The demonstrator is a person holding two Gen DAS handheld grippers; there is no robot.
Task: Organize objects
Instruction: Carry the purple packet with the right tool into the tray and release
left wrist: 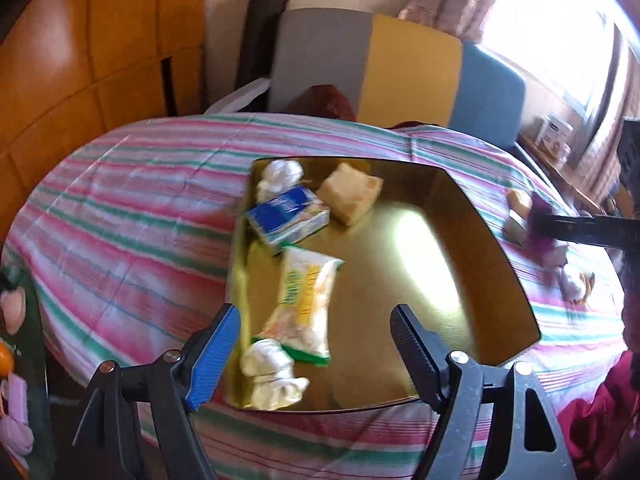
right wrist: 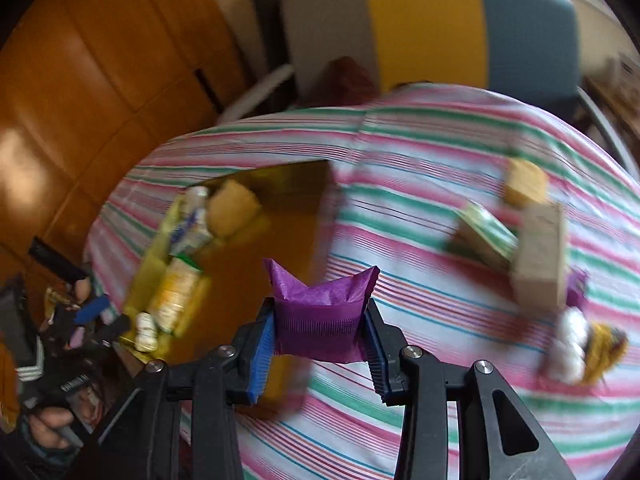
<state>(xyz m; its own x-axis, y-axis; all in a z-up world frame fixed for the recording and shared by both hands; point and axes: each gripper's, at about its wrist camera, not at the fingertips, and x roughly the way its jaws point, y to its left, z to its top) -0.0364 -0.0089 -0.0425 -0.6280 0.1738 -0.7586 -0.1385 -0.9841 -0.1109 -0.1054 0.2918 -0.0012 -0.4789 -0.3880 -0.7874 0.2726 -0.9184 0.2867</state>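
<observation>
Left wrist: left gripper [left wrist: 314, 354] spread, nothing between the pads, above gold tray [left wrist: 472, 280] holding snack bag [left wrist: 302, 300], blue box [left wrist: 288, 216], sponge [left wrist: 350, 196] | Right wrist: right gripper [right wrist: 320, 334] pinches purple packet [right wrist: 320, 312] over striped cloth [right wrist: 420, 168]; blurred block [right wrist: 540, 256], perhaps wood, at right.

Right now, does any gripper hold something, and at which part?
The right gripper holds a purple packet by its lower half, fingers pressing its two sides. The left gripper is open above the gold tray and holds nothing.

L gripper [left wrist: 316, 344] jaws wide, nothing between; R gripper [right wrist: 320, 332] jaws apparently clamped, both angled down.
</observation>
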